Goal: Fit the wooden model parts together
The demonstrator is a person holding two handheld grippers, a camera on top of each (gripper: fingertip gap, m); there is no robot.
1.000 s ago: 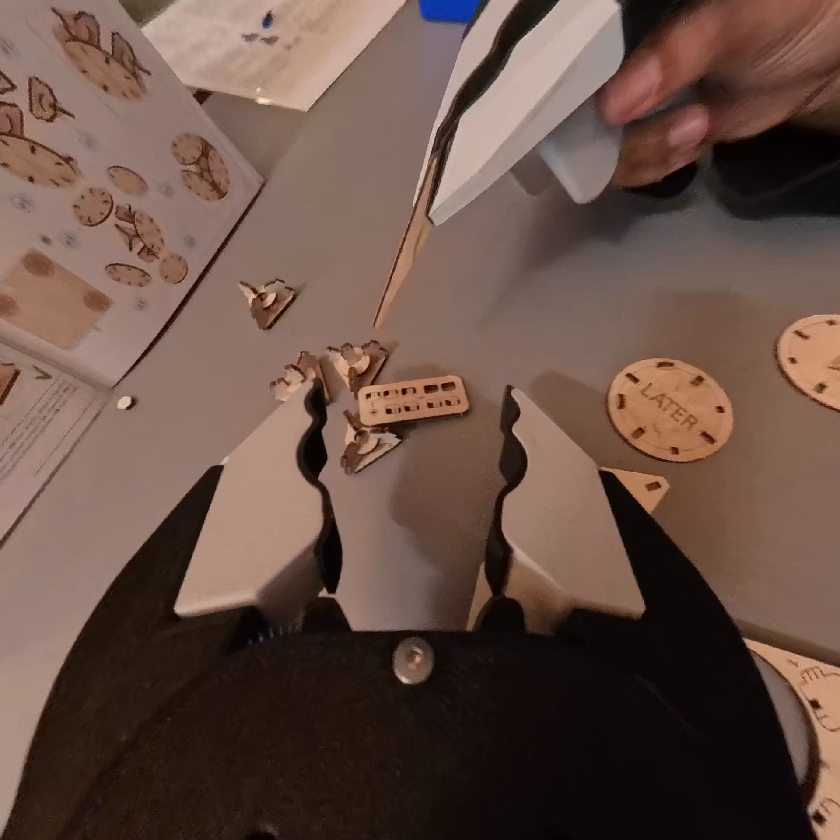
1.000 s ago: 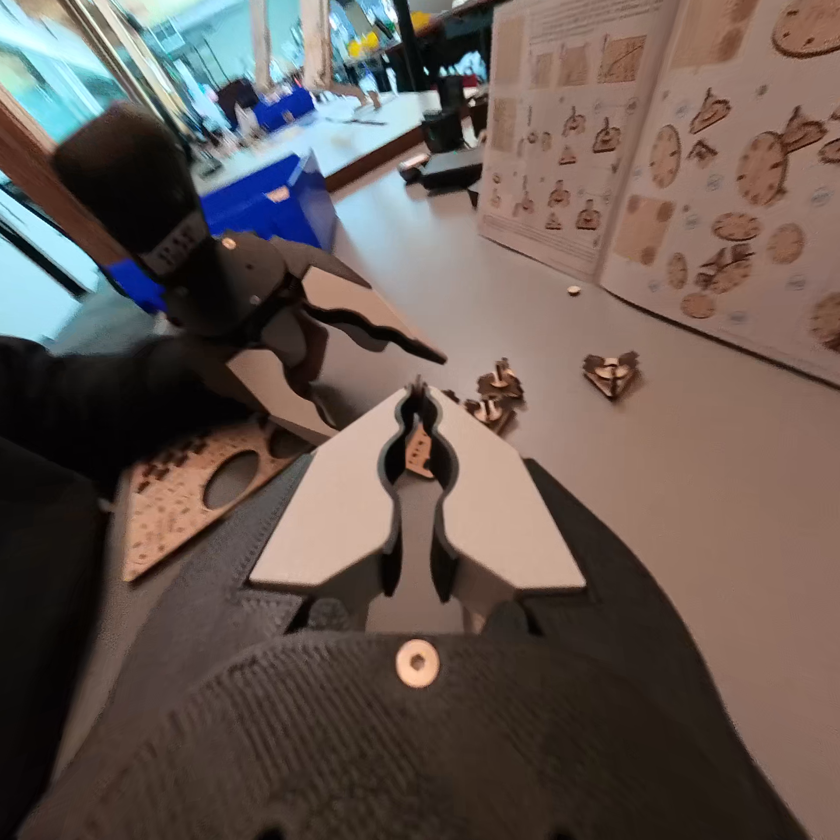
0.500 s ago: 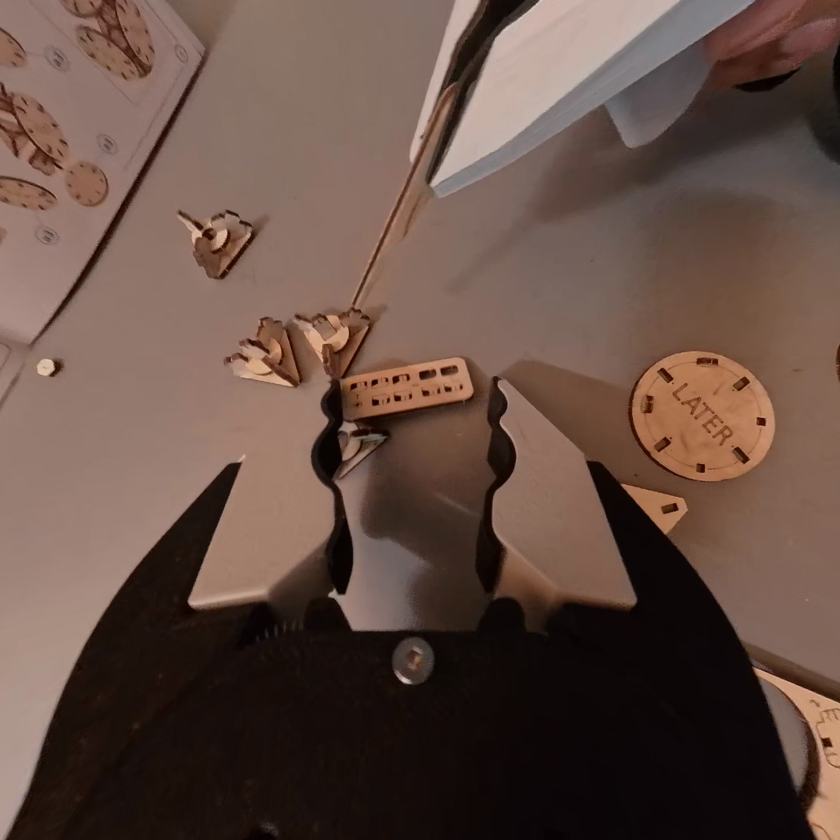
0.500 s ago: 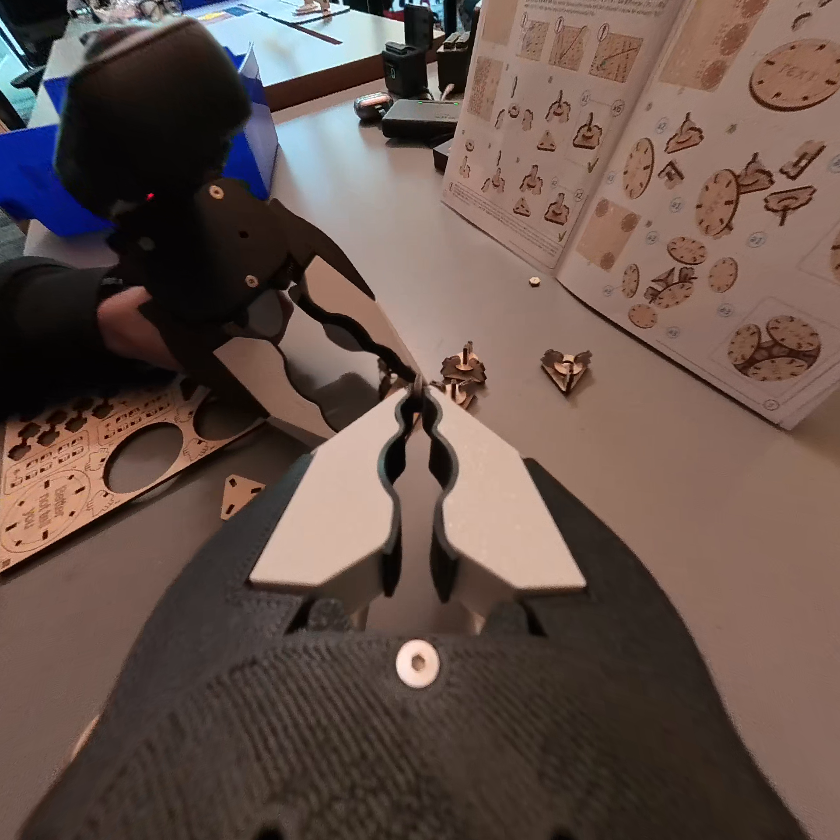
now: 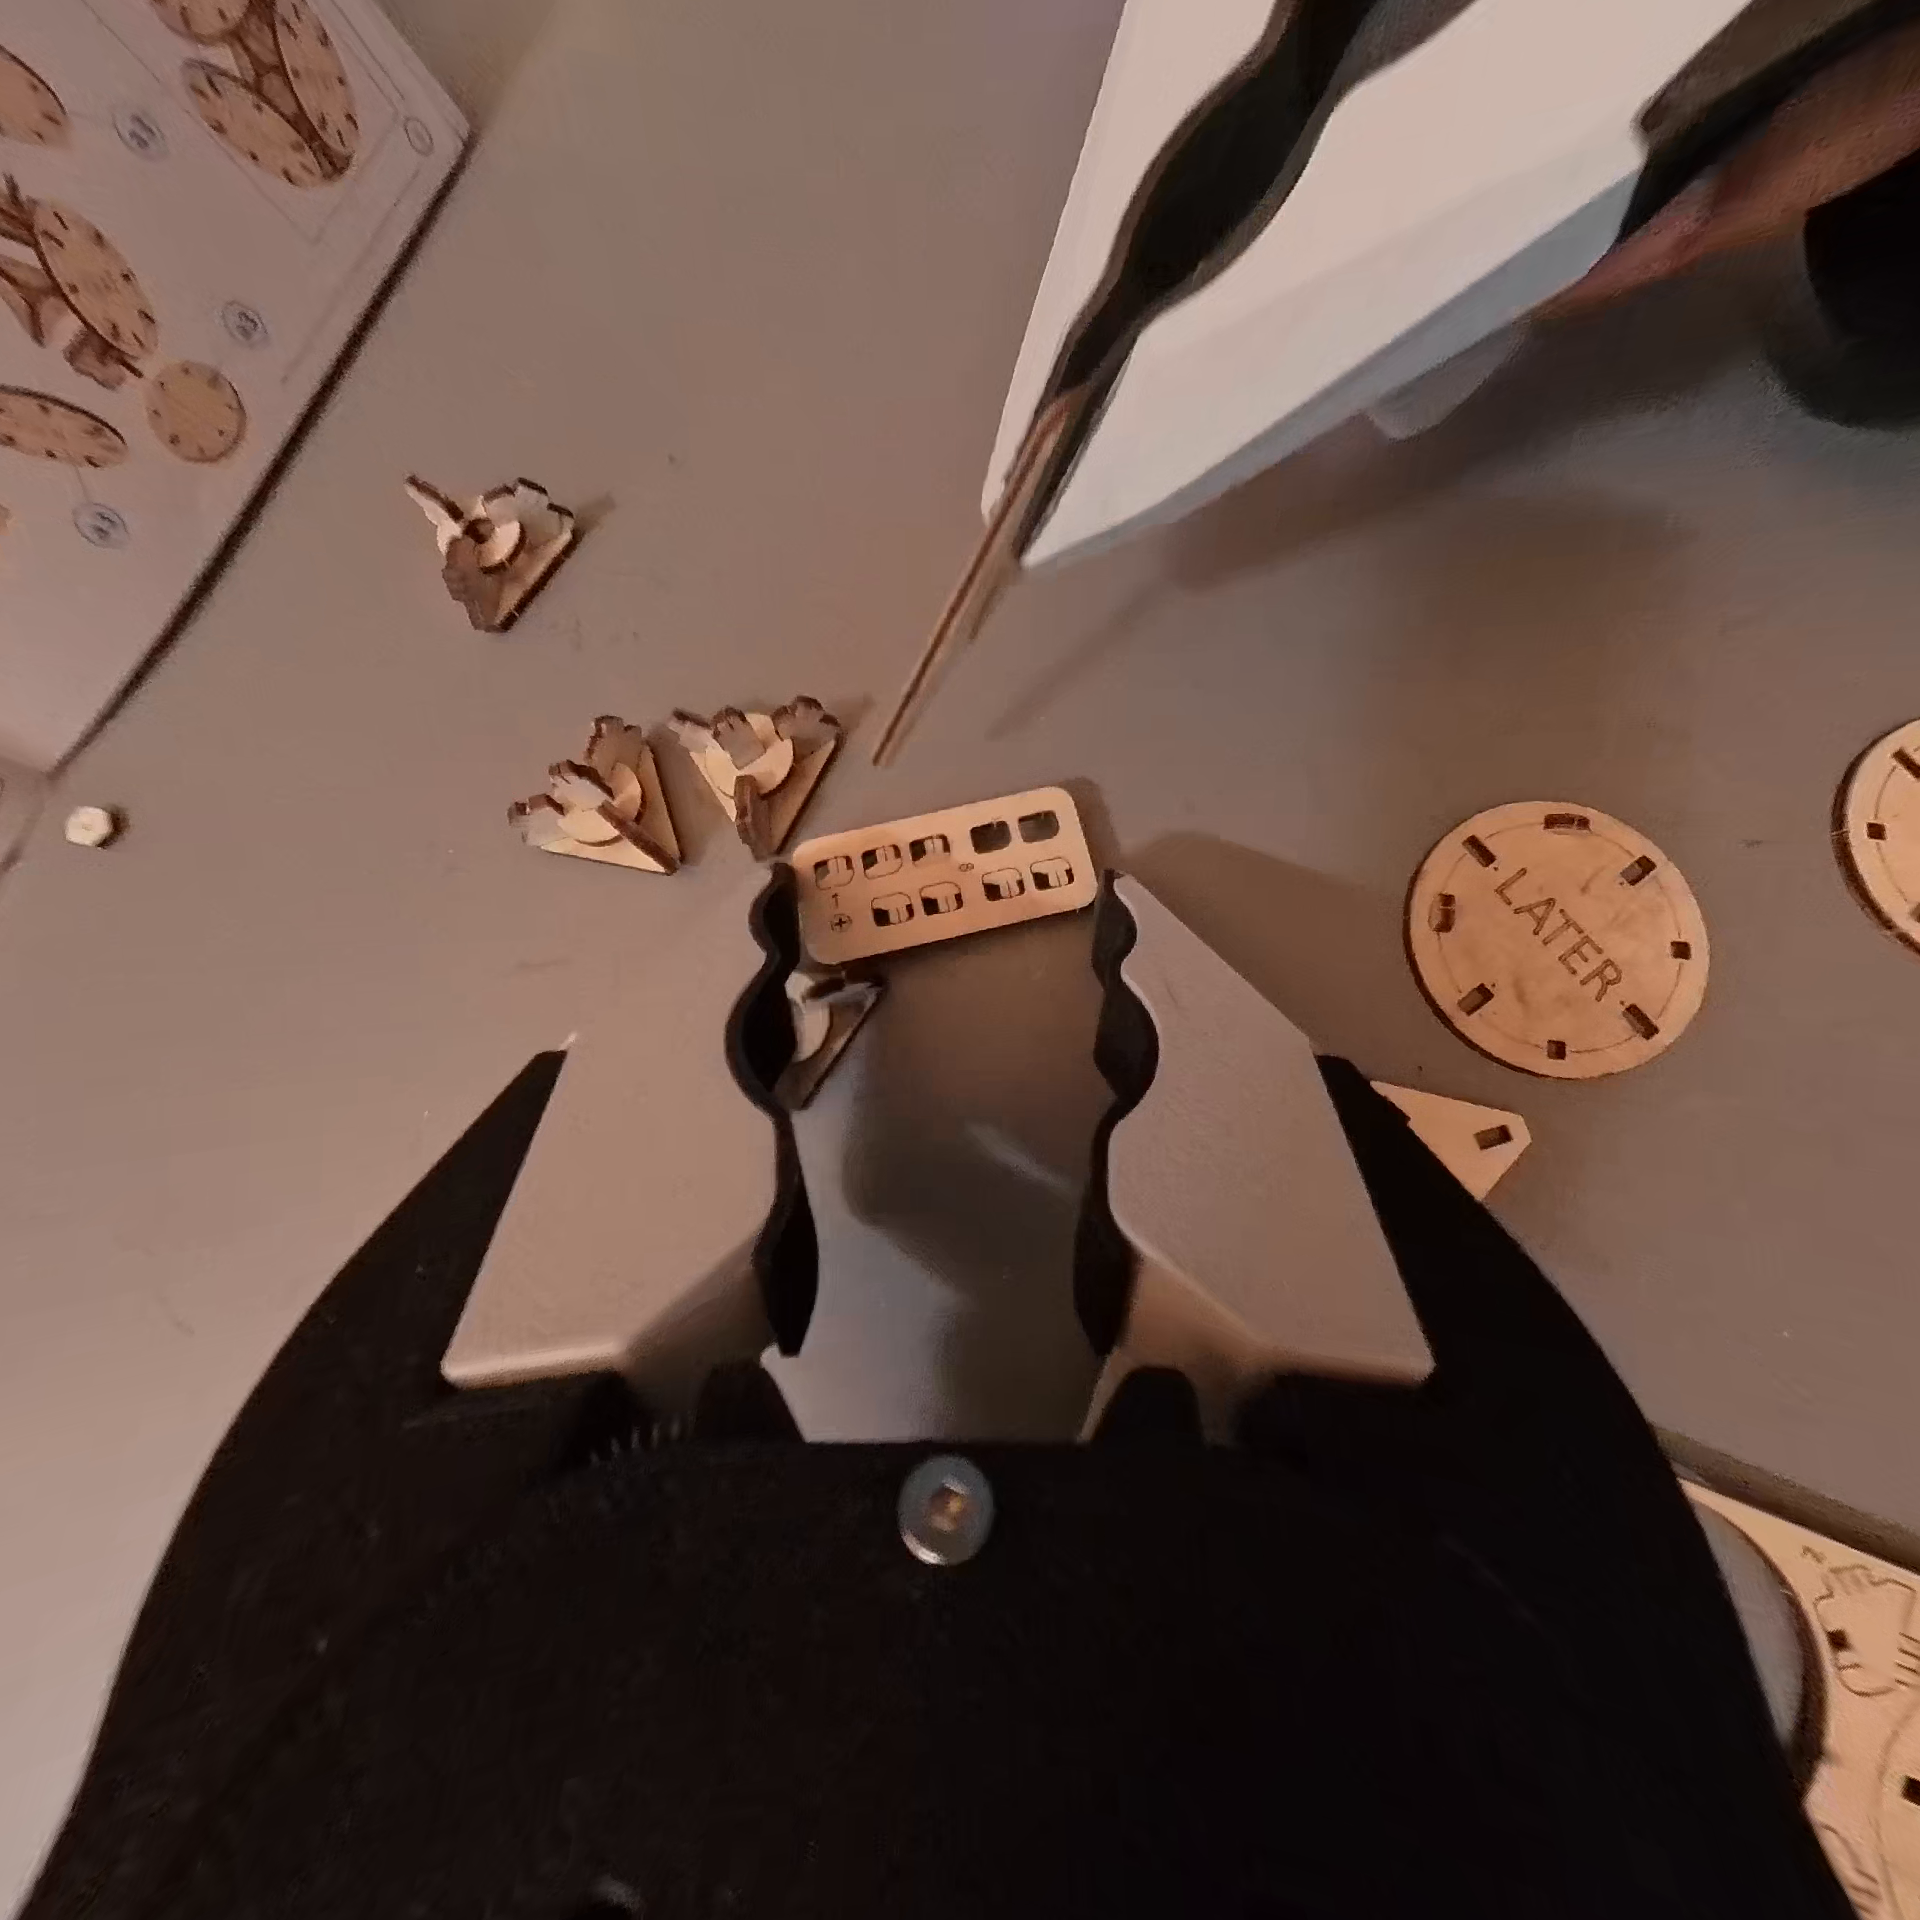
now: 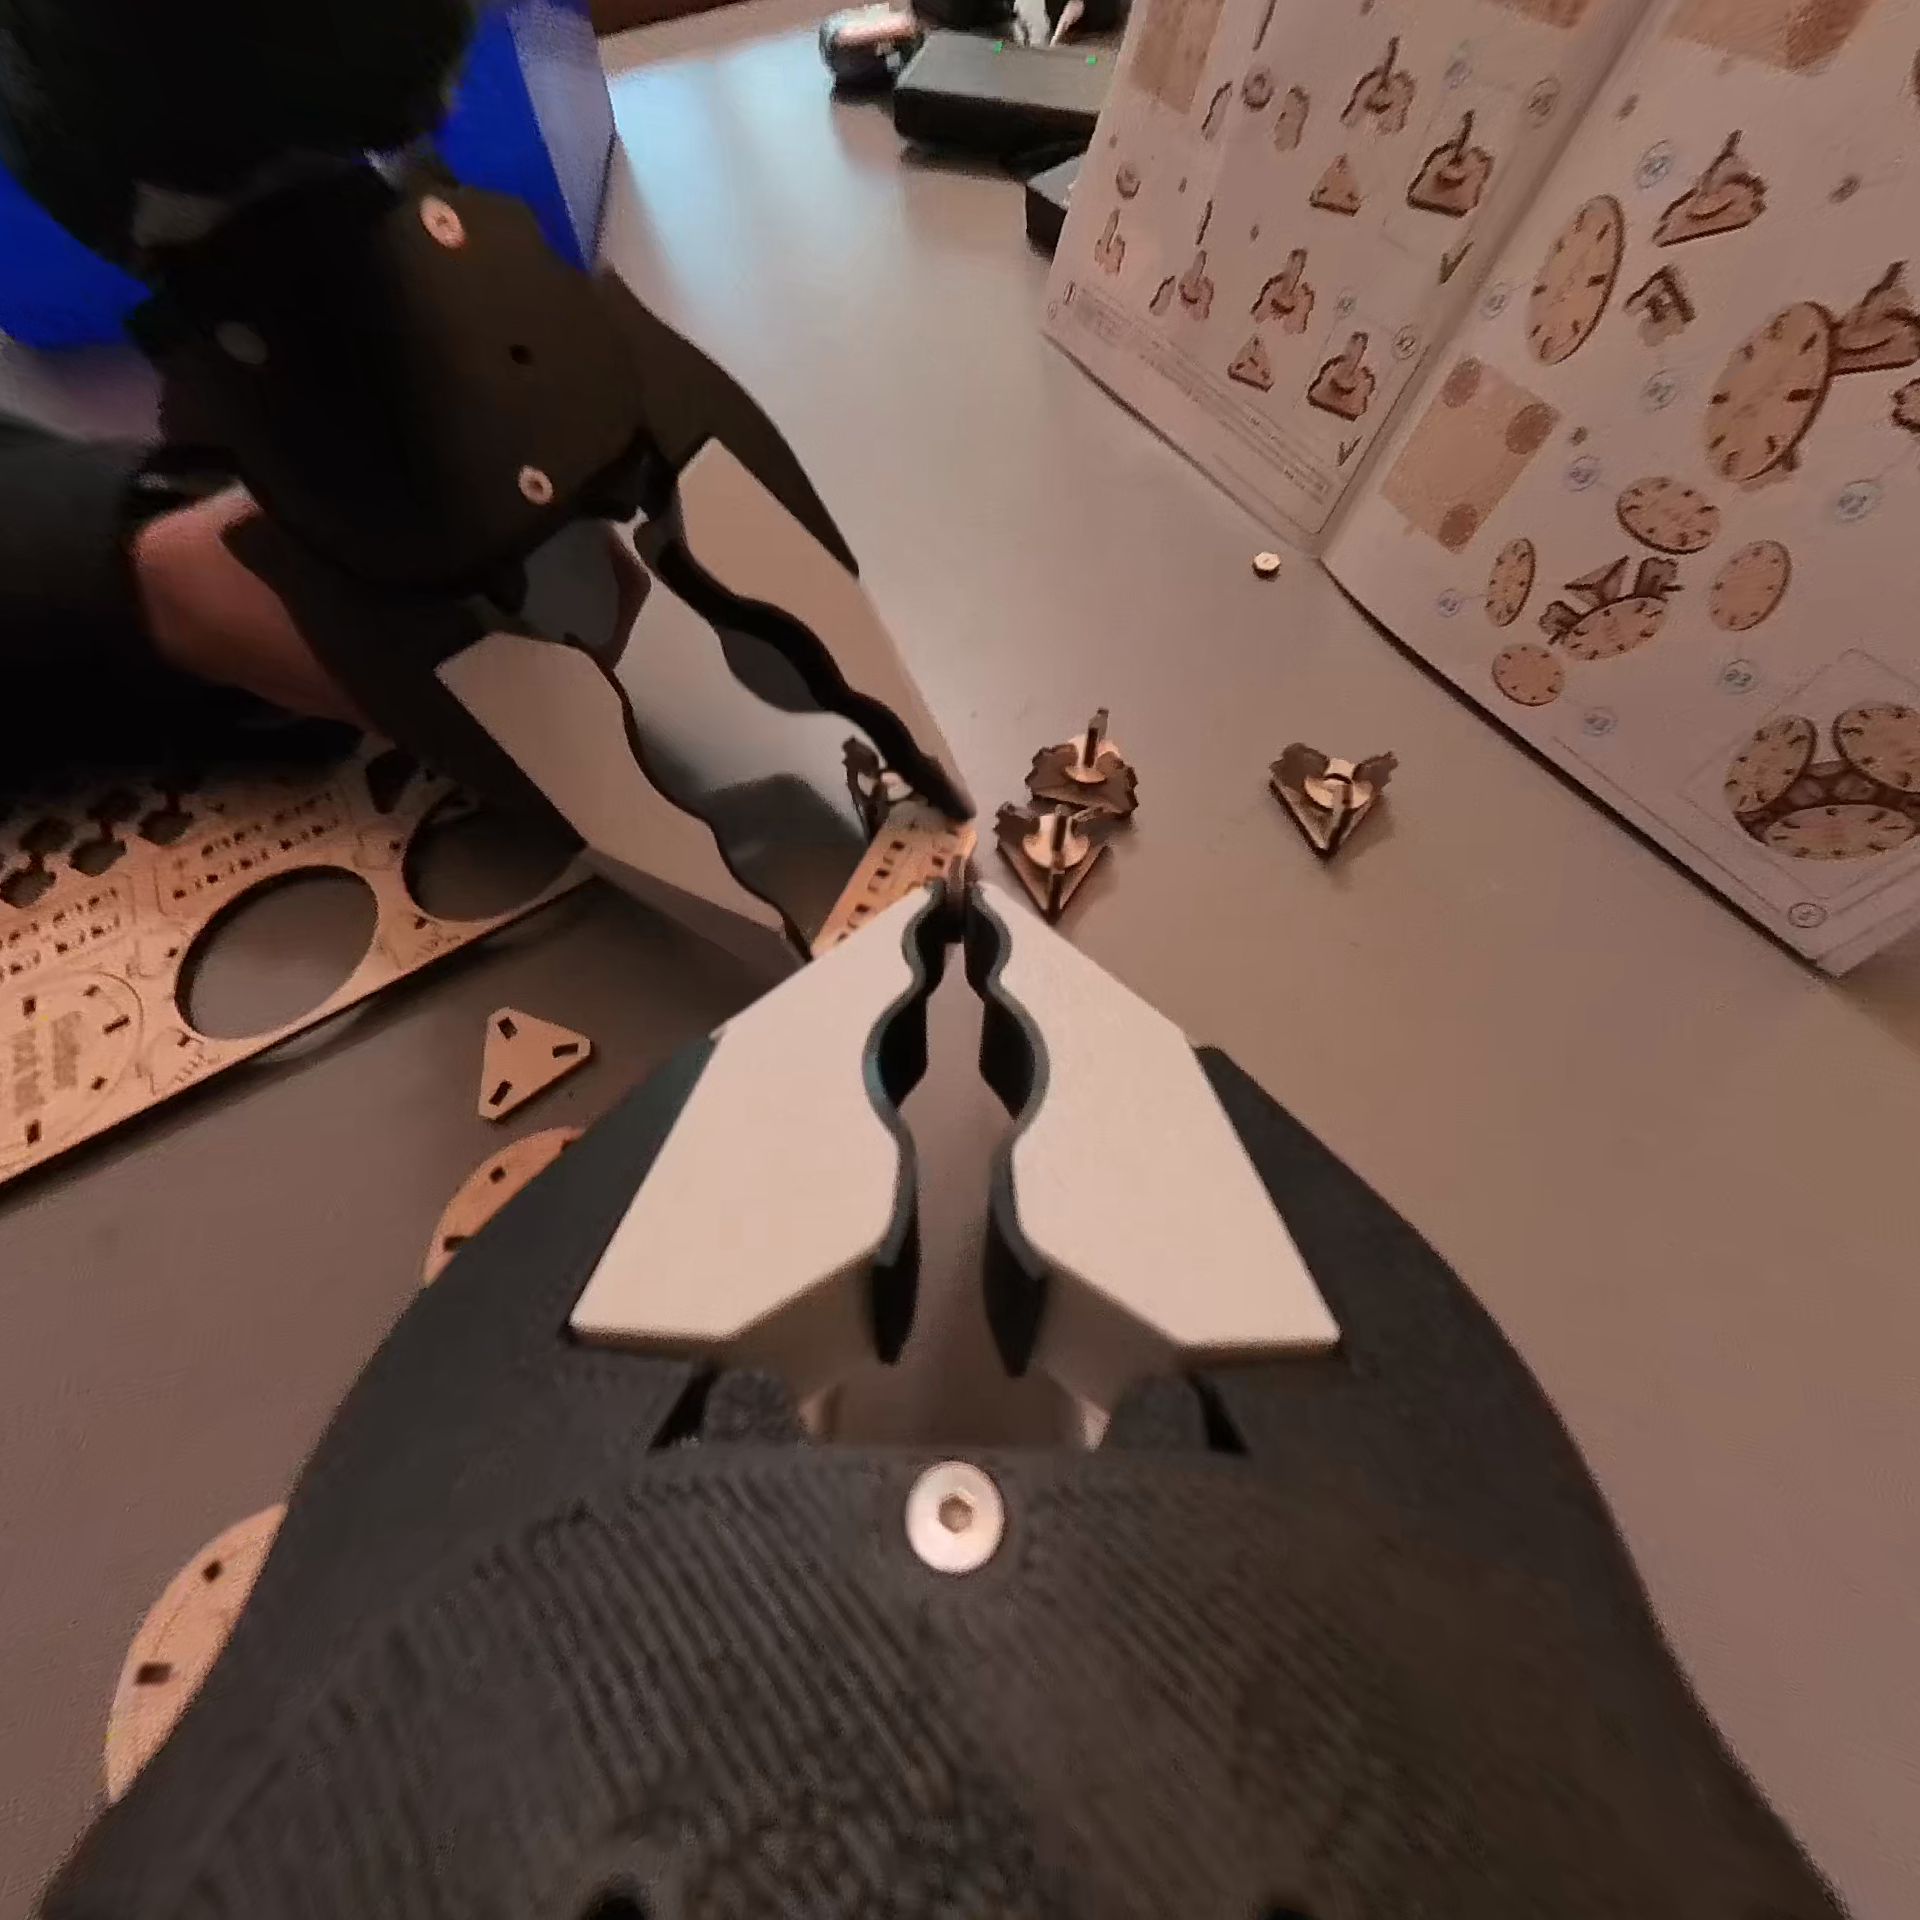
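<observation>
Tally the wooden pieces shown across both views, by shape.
Triangular assemblies: 4
Round discs: 2
Flat triangle: 1
Slotted rectangular plate: 1
Thin strip: 1
Tiny hexagonal bit: 1
Cut-out sheet: 1
Total: 11

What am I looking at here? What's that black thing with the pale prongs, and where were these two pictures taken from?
There is no robot here. A person holds a hand-operated gripper in each hand, and each one has a camera that looks forward along its tongs. That gives two pictures of the same moment, one from each hand.

Both look down on a grey table with wooden model-kit parts: small triangular assemblies, round discs, a cut-out sheet and an open instruction booklet.

The left tongs are open, with a slotted wooden strip lying between the tips. I can't tell whether they press on it. The right tongs are shut on a thin wooden stick.
</observation>
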